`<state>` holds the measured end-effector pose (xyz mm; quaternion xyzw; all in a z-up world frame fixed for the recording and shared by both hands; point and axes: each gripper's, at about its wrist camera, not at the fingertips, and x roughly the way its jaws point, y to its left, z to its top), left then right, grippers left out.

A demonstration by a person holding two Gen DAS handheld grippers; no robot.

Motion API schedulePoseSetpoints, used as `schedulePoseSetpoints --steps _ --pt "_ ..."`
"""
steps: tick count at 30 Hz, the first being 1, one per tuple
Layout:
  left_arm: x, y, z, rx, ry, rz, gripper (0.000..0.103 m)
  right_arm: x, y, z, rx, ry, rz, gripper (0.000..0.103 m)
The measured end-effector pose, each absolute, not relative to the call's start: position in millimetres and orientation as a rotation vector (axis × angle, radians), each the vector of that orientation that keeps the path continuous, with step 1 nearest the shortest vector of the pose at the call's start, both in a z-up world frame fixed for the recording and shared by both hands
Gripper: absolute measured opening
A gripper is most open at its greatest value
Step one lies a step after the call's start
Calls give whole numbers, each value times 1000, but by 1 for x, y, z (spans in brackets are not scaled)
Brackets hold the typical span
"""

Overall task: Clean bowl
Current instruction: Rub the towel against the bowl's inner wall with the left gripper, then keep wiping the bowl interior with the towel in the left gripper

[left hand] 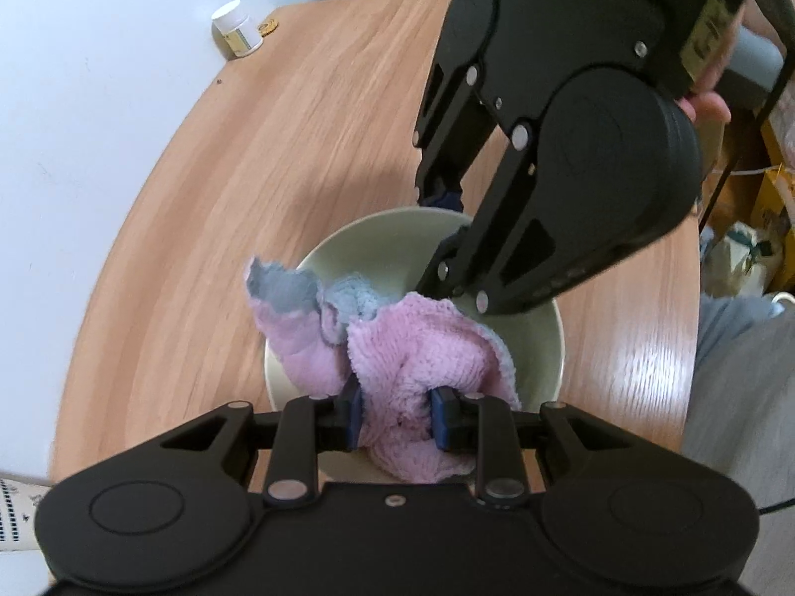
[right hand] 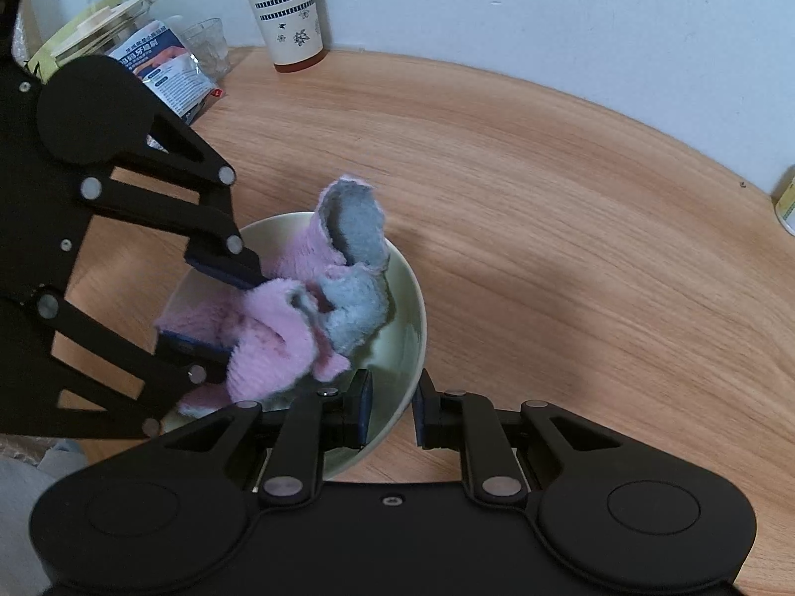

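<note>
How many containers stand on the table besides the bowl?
5 visible: a white jar by the wall at one end; at the other, a patterned cup, a clear glass, a lidded jar and a packet. The grippers may hide others.

Wooden table (right hand: 546,188) with bowl (right hand: 410,318), patterned cup (right hand: 285,10), white jar (left hand: 237,30).

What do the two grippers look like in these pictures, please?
Both the left gripper and the right gripper are matte black, with flat linkage bars joined by silver round pins and wide bodies marked with round discs. The jaws carry dark blue pads. A bare hand grips the right one's handle, beside a black cable.
</note>
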<state>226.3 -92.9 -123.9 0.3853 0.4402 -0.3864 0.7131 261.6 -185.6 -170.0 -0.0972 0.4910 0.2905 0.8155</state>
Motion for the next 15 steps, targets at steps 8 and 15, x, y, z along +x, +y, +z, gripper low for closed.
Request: schedulePoseSetpoints --steps 8,15 --pt "224 -91 -123 804 928 -829 28 259 -186 -169 -215 1039 620 19" --pt "222 -82 -111 811 882 -746 26 256 -186 -168 -220 1035 619 20"
